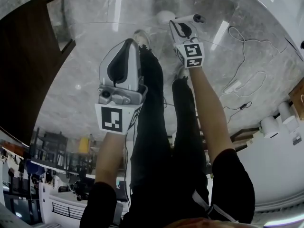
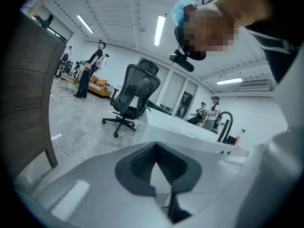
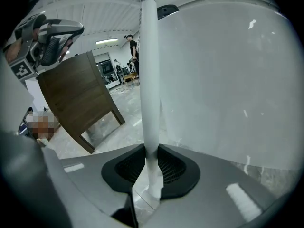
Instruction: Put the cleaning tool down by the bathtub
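While the right gripper (image 3: 151, 152) has its two dark ribbed pads pinched on the cleaning tool (image 3: 150, 75), note that the hold sits low on a smooth, round, white shaft. The shaft runs straight up from the jaws, close beside the bathtub (image 3: 232, 84). In the head view the tool (image 1: 188, 18) shows only as a short white length with a dark tip above the right gripper (image 1: 183, 28); its working end cannot be identified.

- Handling, as a judgement: the shaft looks rigid and light, probably plastic or coated tube. It is glossy, so it may slide or pivot in a two-point pinch, and a long free length would swing.
- Hold: grip across the round section and support it until an end bears on the floor (image 1: 80, 56).
- Surroundings: the tub wall is a glossy white curve, the floor is polished grey marble-pattern tile, and a dark wood-grain panel (image 3: 78, 91) stands opposite.
- The left gripper (image 2: 155, 147) has its jaws closed together on nothing.
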Tool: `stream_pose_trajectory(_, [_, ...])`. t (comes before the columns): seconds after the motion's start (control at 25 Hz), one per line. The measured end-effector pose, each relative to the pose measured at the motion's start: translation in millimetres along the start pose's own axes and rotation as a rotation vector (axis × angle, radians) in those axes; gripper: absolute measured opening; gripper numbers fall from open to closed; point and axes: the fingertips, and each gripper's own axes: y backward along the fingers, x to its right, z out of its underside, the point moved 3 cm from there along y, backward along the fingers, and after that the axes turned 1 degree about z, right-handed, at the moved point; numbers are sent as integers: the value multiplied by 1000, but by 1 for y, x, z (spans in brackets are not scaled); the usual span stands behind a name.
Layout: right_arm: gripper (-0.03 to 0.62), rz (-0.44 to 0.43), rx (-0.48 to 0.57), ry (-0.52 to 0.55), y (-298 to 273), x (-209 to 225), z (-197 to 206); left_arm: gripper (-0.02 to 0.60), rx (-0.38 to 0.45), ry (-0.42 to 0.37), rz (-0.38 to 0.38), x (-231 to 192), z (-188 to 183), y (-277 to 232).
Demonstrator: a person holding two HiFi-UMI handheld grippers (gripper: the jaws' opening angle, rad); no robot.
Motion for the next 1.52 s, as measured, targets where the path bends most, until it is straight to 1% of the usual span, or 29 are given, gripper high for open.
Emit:
stream_pose_trajectory(0.16, [83,-2,-11,-5,-12,0,10,8,-1,-2,1,-5,2,-3])
stream_pose_trajectory(0.44, [83,5,-62,-3,-28,2,23,8,-6,6,4,-8,7,-4])
stream_pose_trajectory(0.92, [83,-23,-130,-36,-51,7,38,8,-18,14,17,-12,11,-6])
stream_pose_trajectory(1.28, [83,-7,-143,-100,-66,23,34,8,-17,24,18,-18,11,-9])
stream_pose_trajectory(1.52, [83,-16,-141,-105,-77,28,26,8,-18,27,21,-19,11,-12])
